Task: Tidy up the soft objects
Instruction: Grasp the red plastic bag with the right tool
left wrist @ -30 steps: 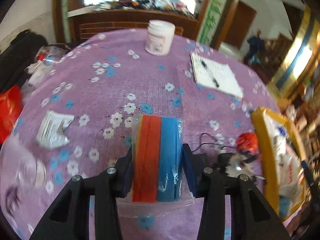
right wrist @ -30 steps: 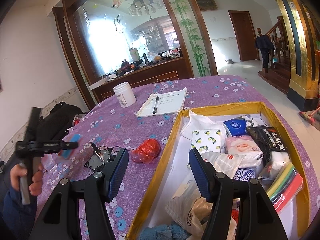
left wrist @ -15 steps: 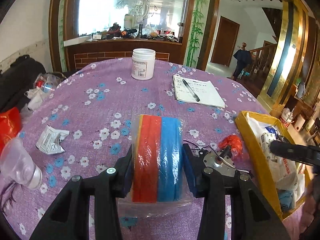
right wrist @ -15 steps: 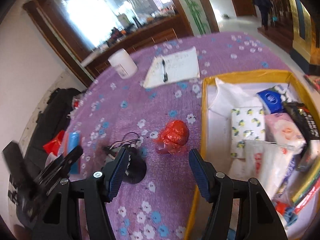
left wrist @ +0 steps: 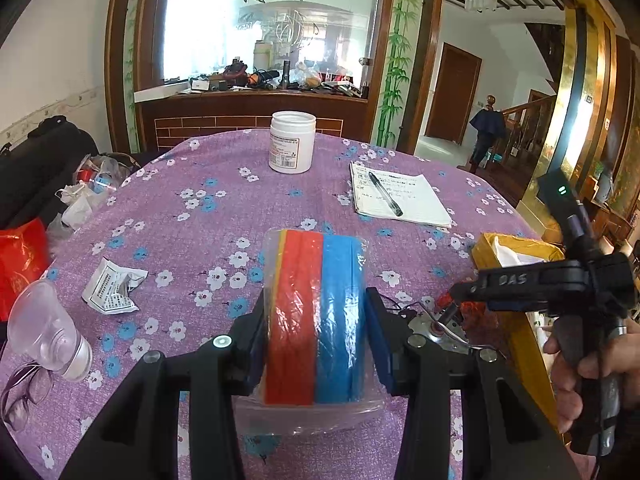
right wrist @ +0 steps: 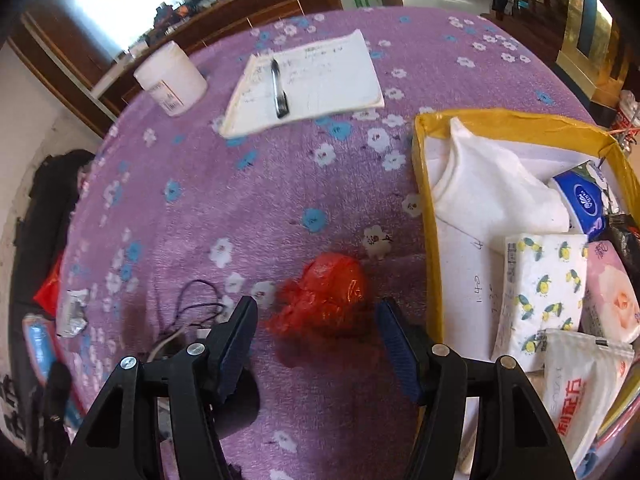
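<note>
Right wrist view: the right gripper (right wrist: 316,320) hangs with jaws apart over the red bag (right wrist: 326,300) beside the yellow box (right wrist: 430,216). Lower squarely, then squeeze gently. Left gripper (left wrist: 316,320) clamps the sponge pack (left wrist: 316,316) above the table.

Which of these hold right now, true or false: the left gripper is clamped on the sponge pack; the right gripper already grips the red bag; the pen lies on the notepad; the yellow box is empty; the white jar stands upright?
1. The left gripper is clamped on the sponge pack. True.
2. The right gripper grips the red bag. False: its jaws stand apart on either side of the bag, not pressing it.
3. The pen lies on the notepad. True.
4. The yellow box is empty. False: it holds tissue packs and a white cloth.
5. The white jar stands upright. True.
</note>
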`<state>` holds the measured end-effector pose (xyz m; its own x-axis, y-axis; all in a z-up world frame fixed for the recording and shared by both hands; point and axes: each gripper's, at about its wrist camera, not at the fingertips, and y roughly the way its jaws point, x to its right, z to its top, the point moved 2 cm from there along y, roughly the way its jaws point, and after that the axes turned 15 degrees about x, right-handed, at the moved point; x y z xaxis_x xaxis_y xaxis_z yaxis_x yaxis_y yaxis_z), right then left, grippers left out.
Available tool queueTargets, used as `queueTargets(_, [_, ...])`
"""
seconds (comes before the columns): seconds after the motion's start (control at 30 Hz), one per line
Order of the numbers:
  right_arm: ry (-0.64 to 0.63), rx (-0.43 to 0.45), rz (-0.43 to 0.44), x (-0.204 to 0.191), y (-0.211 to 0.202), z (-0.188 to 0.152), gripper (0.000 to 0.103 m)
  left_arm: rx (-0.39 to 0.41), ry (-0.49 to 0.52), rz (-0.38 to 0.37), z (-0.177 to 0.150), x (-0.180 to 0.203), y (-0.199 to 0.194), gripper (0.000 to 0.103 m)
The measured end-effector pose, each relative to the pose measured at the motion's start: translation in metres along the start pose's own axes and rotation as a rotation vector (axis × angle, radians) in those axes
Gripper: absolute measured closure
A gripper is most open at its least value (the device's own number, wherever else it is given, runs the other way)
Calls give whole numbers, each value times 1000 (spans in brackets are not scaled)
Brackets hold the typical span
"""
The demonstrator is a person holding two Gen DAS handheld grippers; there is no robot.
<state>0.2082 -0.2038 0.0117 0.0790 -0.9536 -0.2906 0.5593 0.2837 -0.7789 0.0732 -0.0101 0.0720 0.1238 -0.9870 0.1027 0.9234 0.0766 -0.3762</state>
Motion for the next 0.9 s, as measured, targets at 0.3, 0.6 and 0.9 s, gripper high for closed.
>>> queueTargets(0.3, [-110, 32, -40, -12, 6, -3, 59, 30, 50, 39, -1, 6, -1, 60])
queueTargets(0.6, [-32, 127, 81, -4, -18, -1, 59, 45, 78, 55, 0, 9, -2, 60])
queueTargets(0.9, [-57, 241, 201, -17, -71, -25, 59, 67, 100, 67, 1, 10, -5, 60])
